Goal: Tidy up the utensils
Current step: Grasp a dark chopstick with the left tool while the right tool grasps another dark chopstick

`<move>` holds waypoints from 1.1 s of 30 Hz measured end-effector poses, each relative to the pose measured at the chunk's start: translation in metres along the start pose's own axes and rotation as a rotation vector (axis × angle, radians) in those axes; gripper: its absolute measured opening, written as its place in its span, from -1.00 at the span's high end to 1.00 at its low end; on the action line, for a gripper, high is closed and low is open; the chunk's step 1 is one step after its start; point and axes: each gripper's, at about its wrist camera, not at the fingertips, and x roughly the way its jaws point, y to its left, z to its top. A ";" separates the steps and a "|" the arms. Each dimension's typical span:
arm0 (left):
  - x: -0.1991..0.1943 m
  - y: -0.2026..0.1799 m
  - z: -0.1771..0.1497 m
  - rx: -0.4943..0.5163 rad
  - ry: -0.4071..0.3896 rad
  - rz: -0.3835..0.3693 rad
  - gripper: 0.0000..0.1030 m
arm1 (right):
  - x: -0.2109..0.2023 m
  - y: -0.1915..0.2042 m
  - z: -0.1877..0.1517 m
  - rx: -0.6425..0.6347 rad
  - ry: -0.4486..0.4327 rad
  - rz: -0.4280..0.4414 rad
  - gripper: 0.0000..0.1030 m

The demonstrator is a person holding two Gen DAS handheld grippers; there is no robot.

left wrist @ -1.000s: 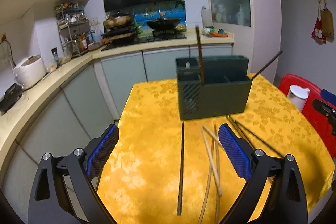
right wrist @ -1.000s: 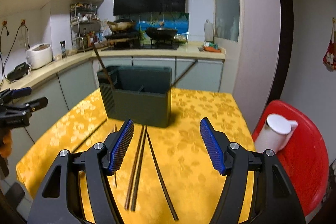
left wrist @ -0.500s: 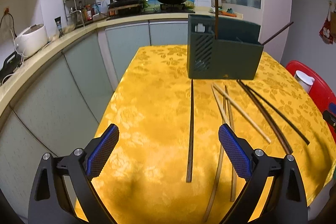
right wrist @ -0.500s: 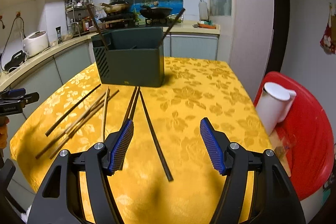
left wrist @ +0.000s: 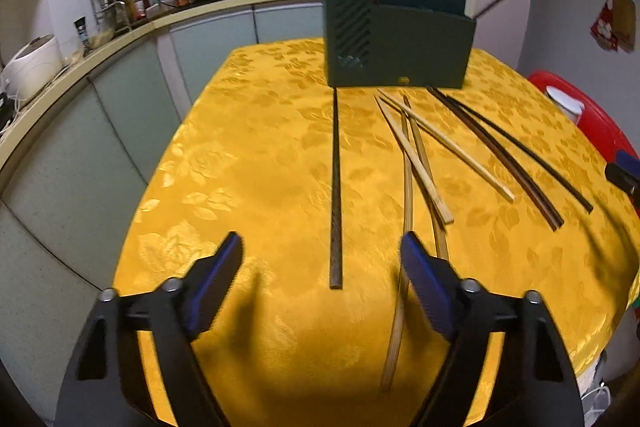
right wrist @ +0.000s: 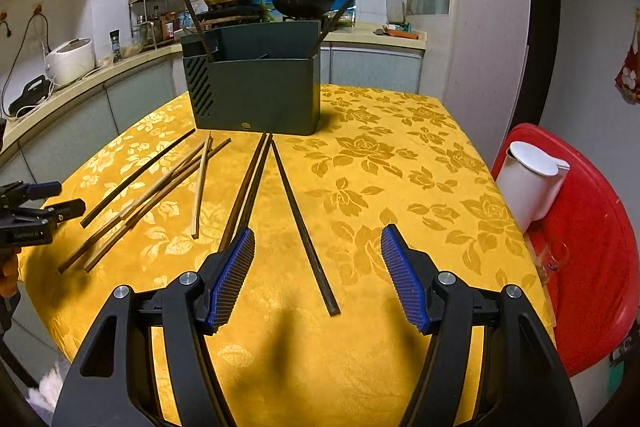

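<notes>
A dark green utensil holder (left wrist: 396,43) (right wrist: 256,83) stands at the far side of the yellow table, with two dark chopsticks leaning in it. Several loose chopsticks lie in front of it. A single dark chopstick (left wrist: 336,183) points toward my left gripper (left wrist: 322,255), whose jaws are closing with the stick's near end between them, untouched. Pale bamboo chopsticks (left wrist: 416,163) lie just to its right. My right gripper (right wrist: 318,255) is open, low over the table, straddling the near end of another dark chopstick (right wrist: 302,223). A dark pair (right wrist: 248,187) runs under its left finger.
The yellow tablecloth (right wrist: 400,163) covers a table with its edges close on every side. A red stool (right wrist: 592,227) with a white jug (right wrist: 528,183) stands at the right. A kitchen counter (left wrist: 120,39) with a rice cooker runs along the left.
Both grippers have come down toward the table and tilted lower. The left jaws have narrowed around the end of the single dark chopstick. The right jaws keep the same width.
</notes>
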 end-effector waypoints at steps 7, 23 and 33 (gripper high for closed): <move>0.020 -0.004 -0.005 0.011 0.078 -0.034 0.49 | 0.007 -0.007 -0.005 0.011 0.027 -0.008 -0.24; 0.018 -0.006 -0.010 0.025 0.051 -0.049 0.86 | 0.043 -0.008 -0.030 -0.015 0.147 0.040 0.18; 0.018 -0.007 -0.011 0.026 0.045 -0.050 0.86 | 0.044 -0.003 -0.030 -0.032 0.137 0.074 0.61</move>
